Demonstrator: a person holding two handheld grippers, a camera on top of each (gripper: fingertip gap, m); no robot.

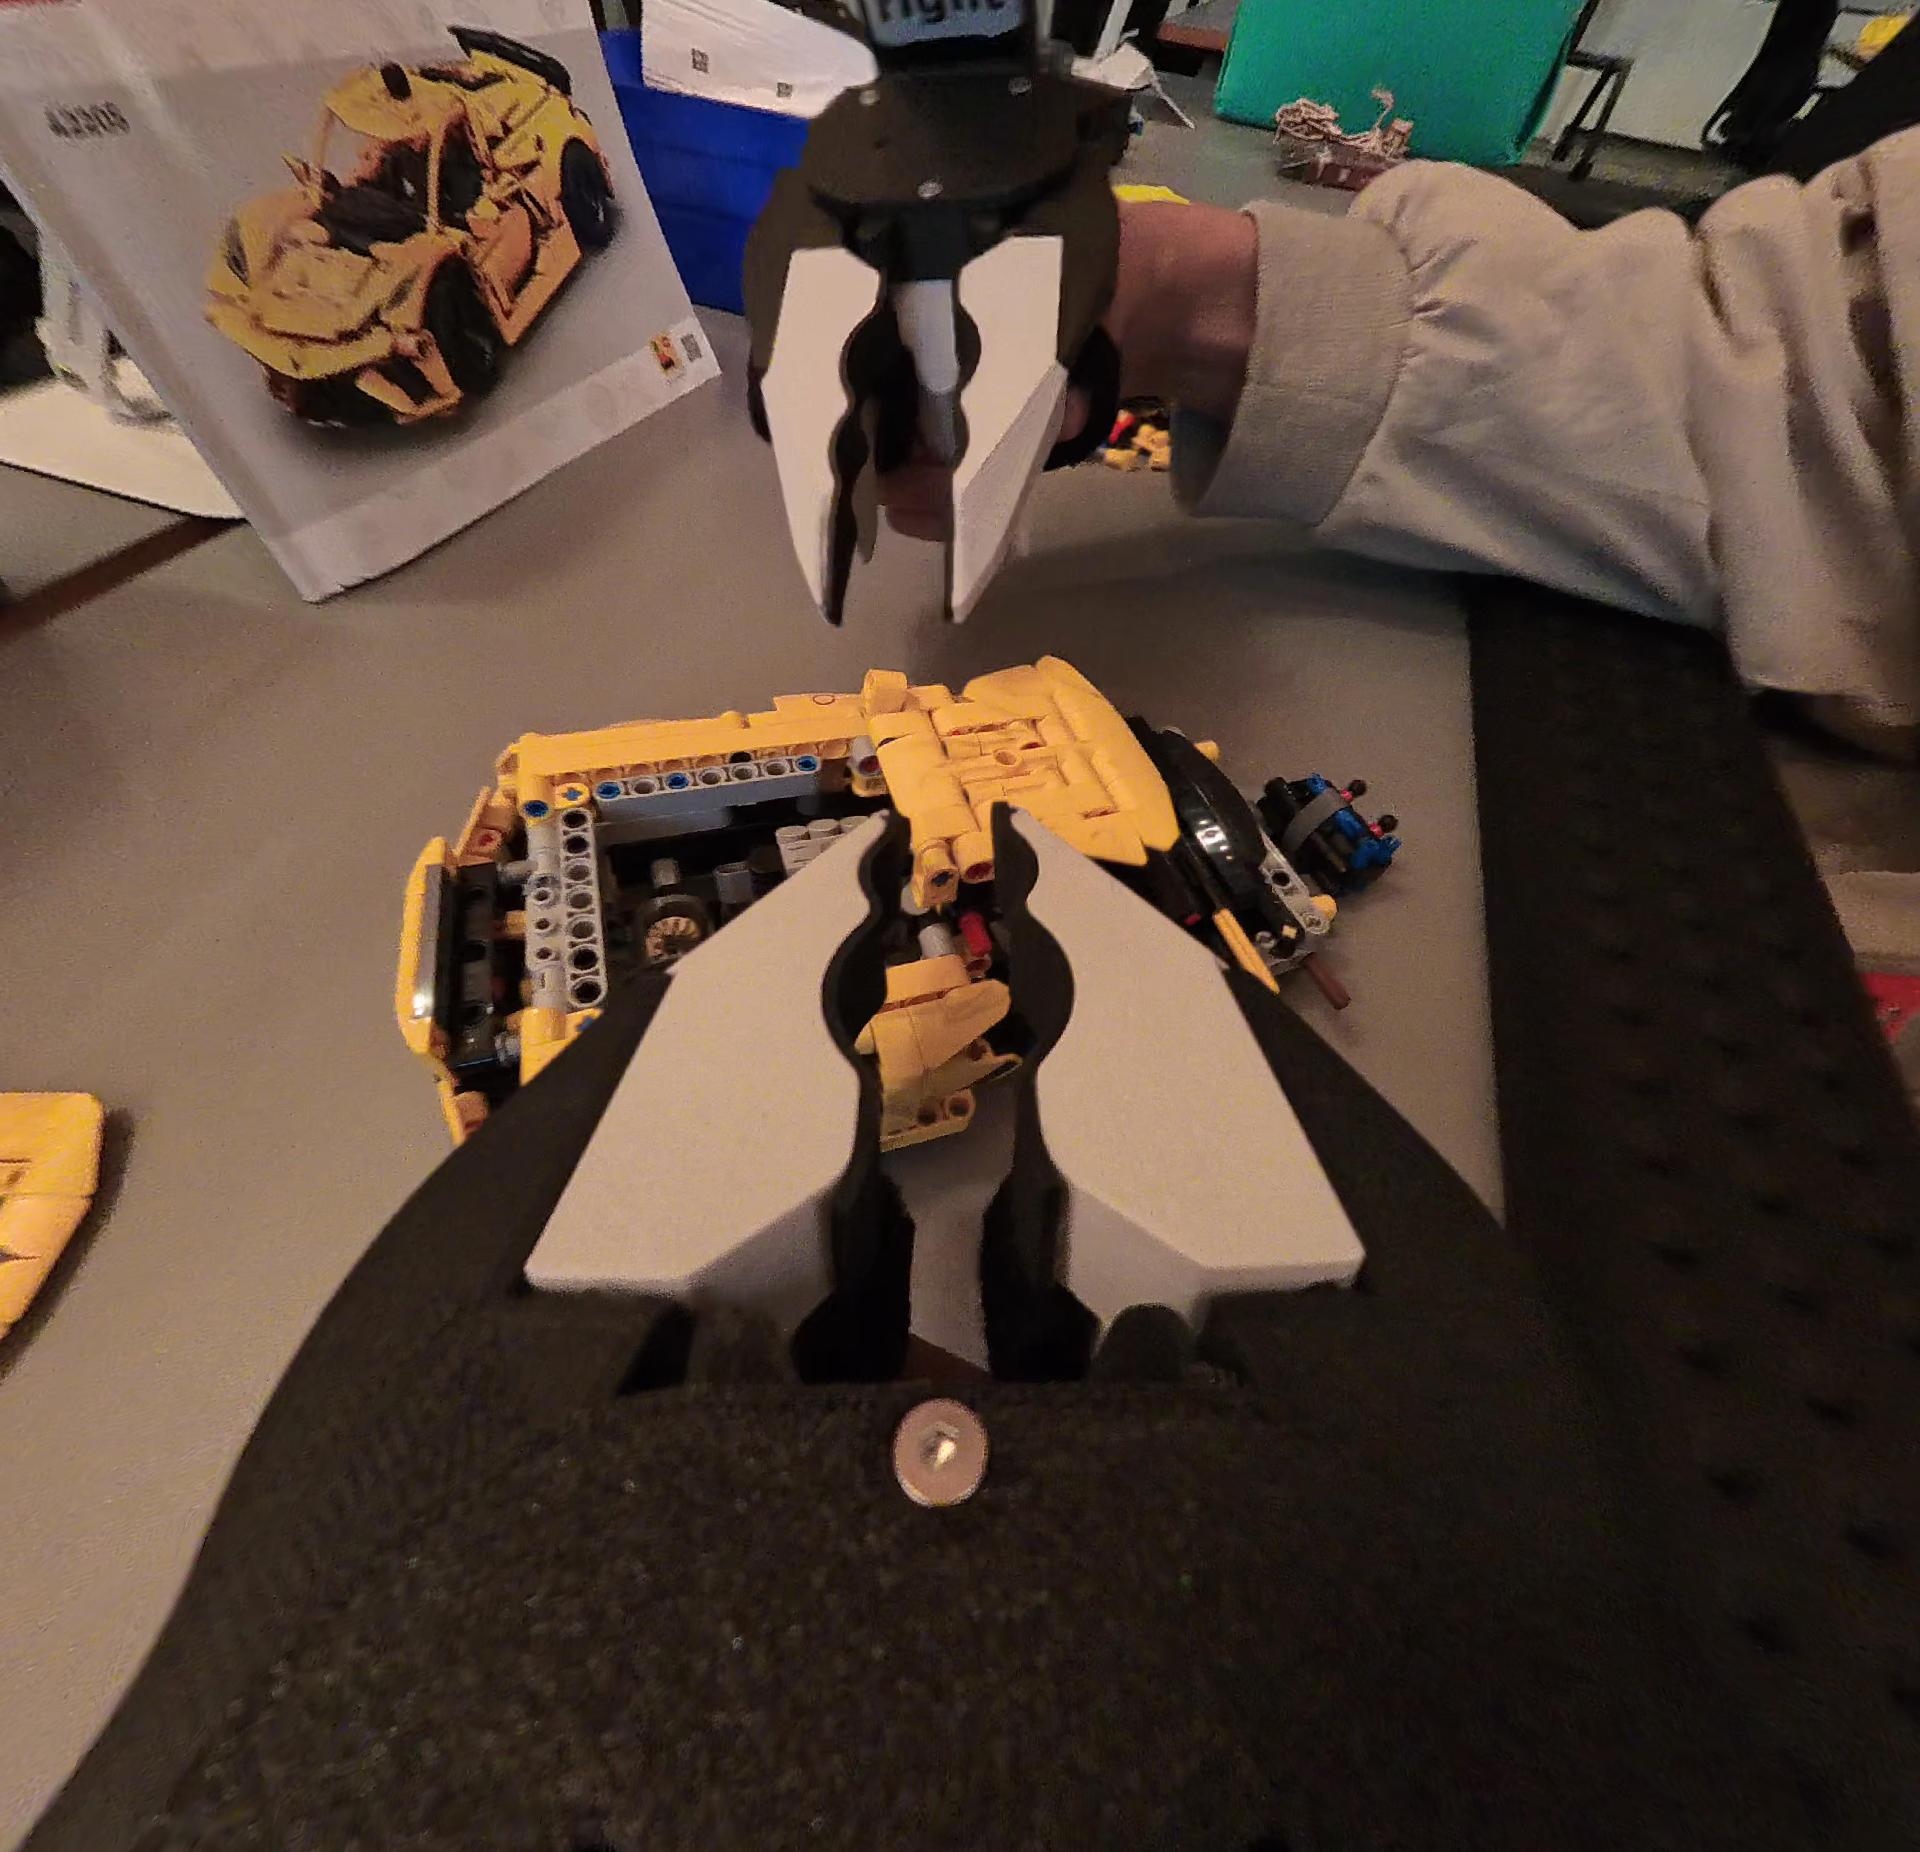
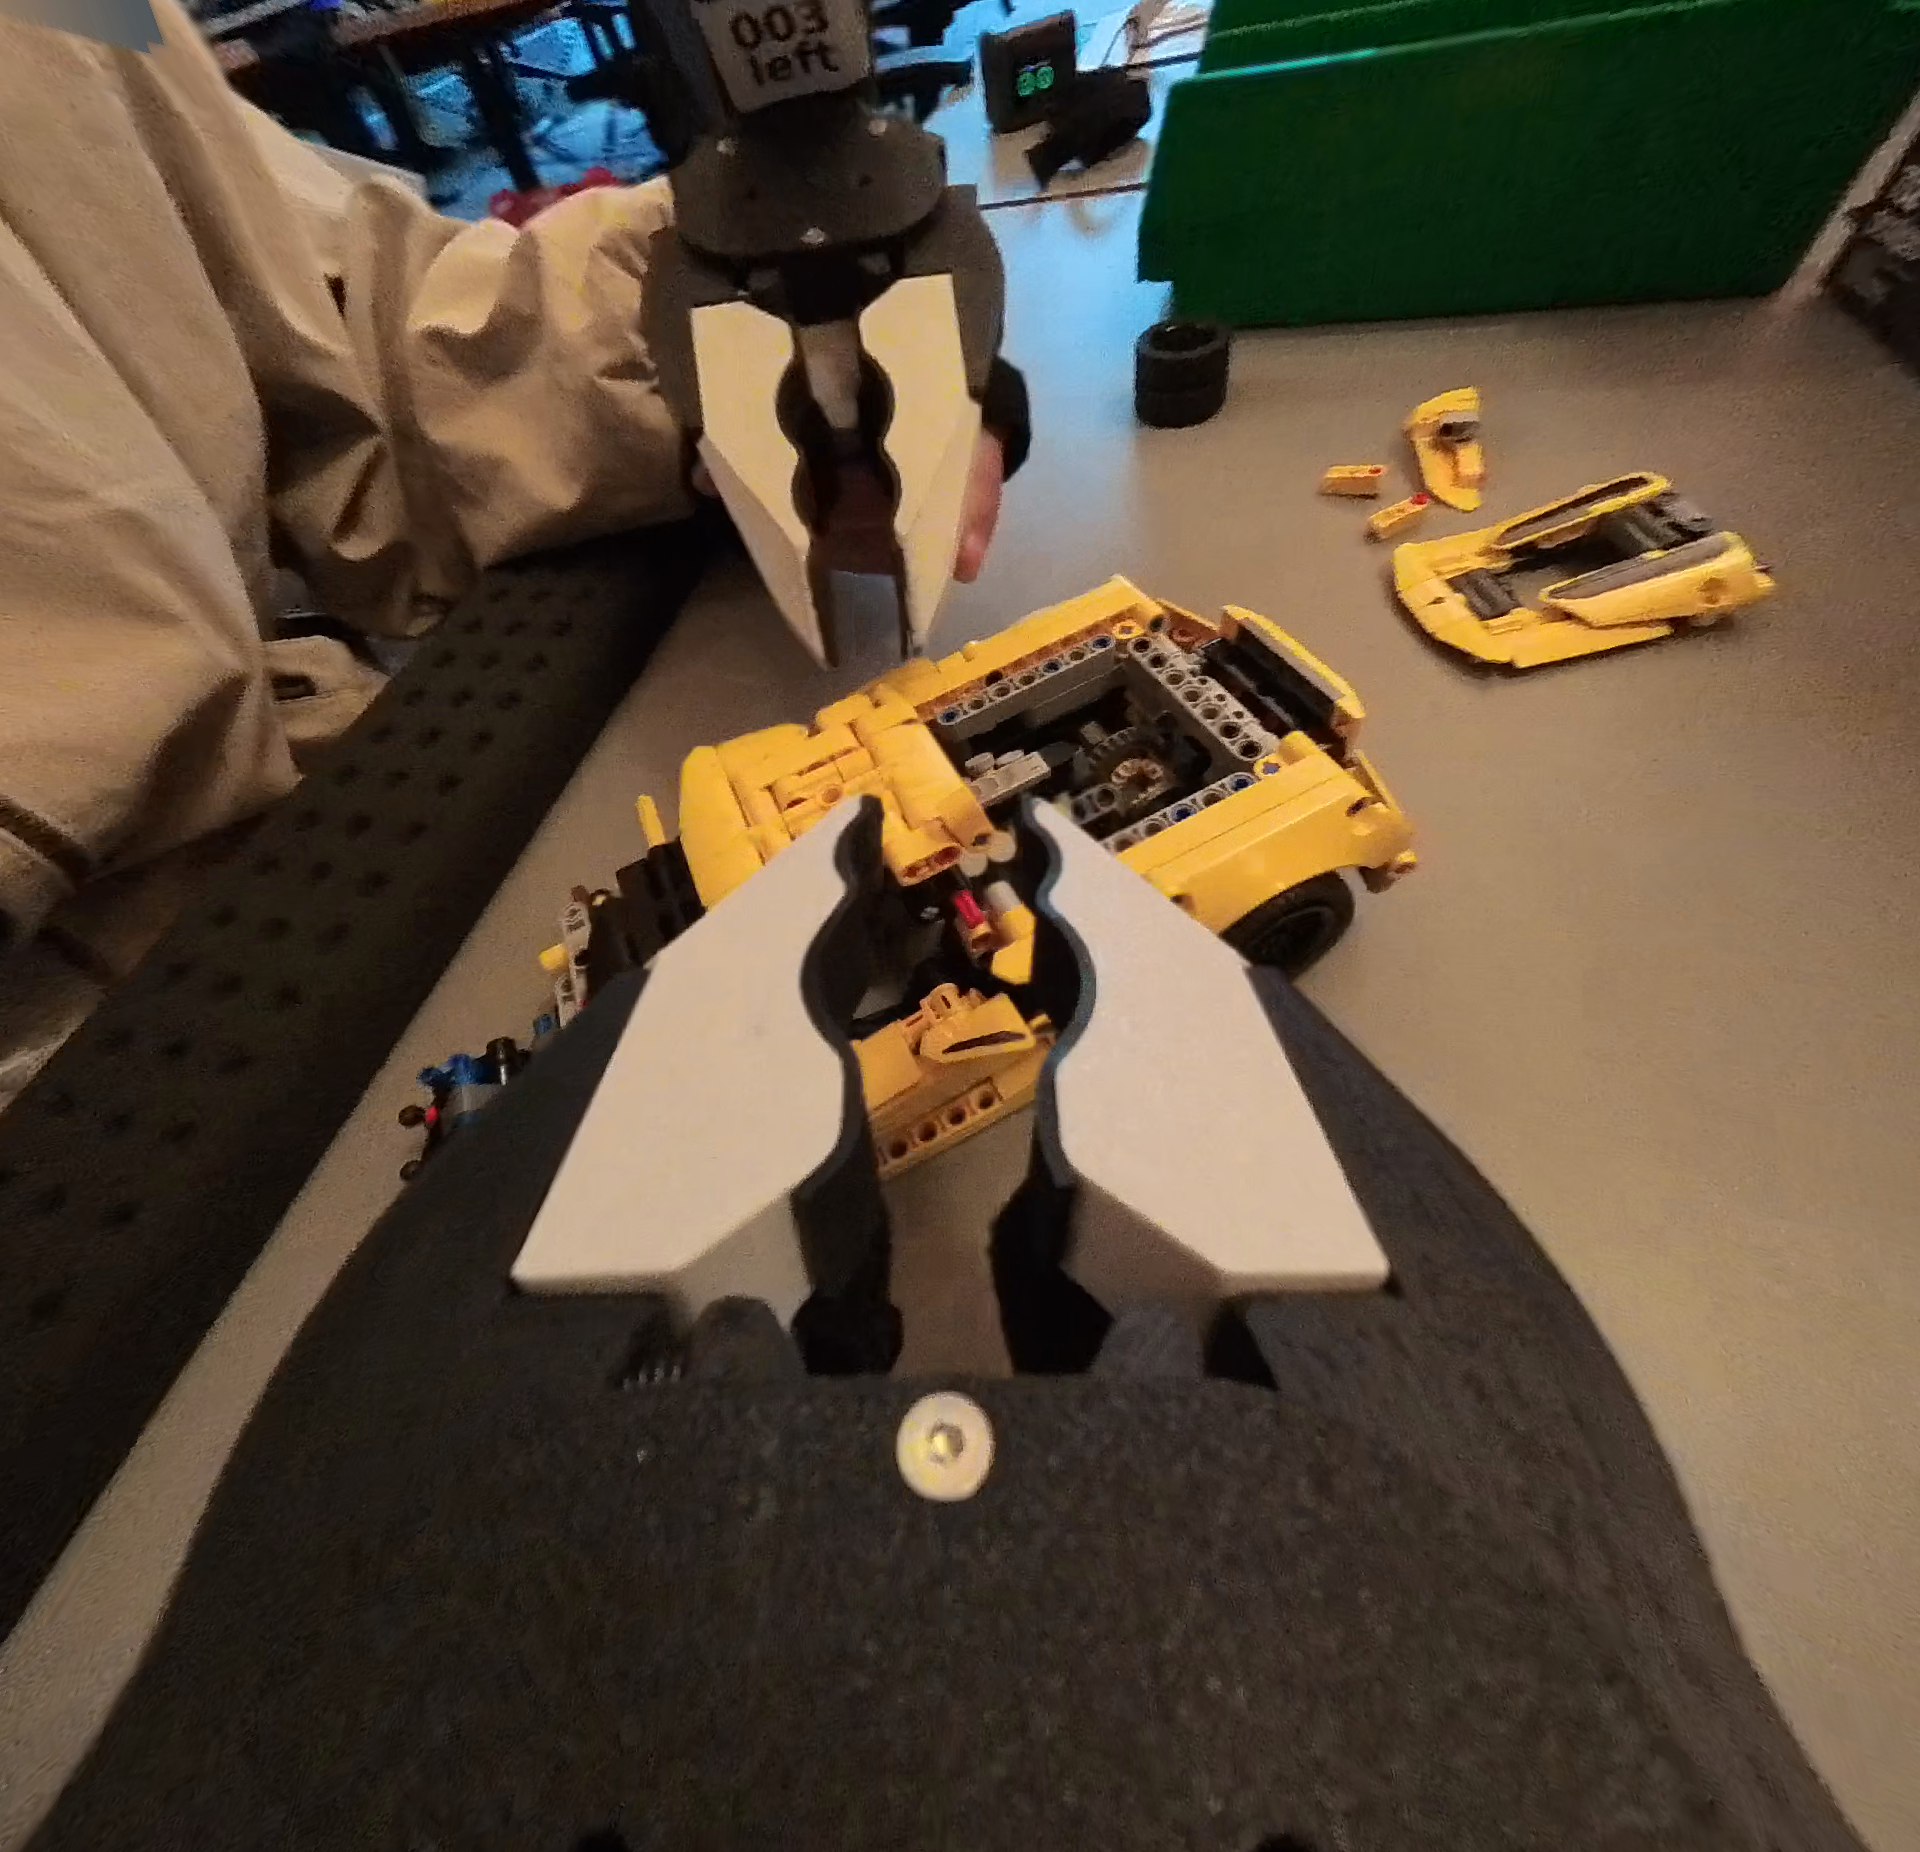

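A partly built yellow brick car (image 1: pixel 727 815) lies on the grey table (image 1: pixel 208 867), its top open over grey beams and gears. My left gripper (image 1: pixel 945 826) hovers over the car's middle, jaws a little apart and empty. My right gripper (image 1: pixel 891 613) faces it from the far side, just above the car's far edge, jaws also slightly apart and empty. In the right wrist view the car (image 2: pixel 1247 826) sits under my right gripper (image 2: pixel 948 810), and the left gripper (image 2: pixel 871 654) hangs over its far edge. A small blue and black assembly (image 1: pixel 1330 826) lies beside the car.
A booklet picturing a yellow car (image 1: pixel 364 244) leans at back left, beside a blue bin (image 1: pixel 707 171). A loose yellow body panel (image 2: pixel 1579 576), small yellow pieces (image 2: pixel 1444 431) and stacked black tyres (image 2: pixel 1181 368) lie nearby. Green panels (image 2: pixel 1507 140) stand behind. A black perforated mat (image 2: pixel 260 919) edges the table. My right fingertips sit around 6 cm from my left ones.
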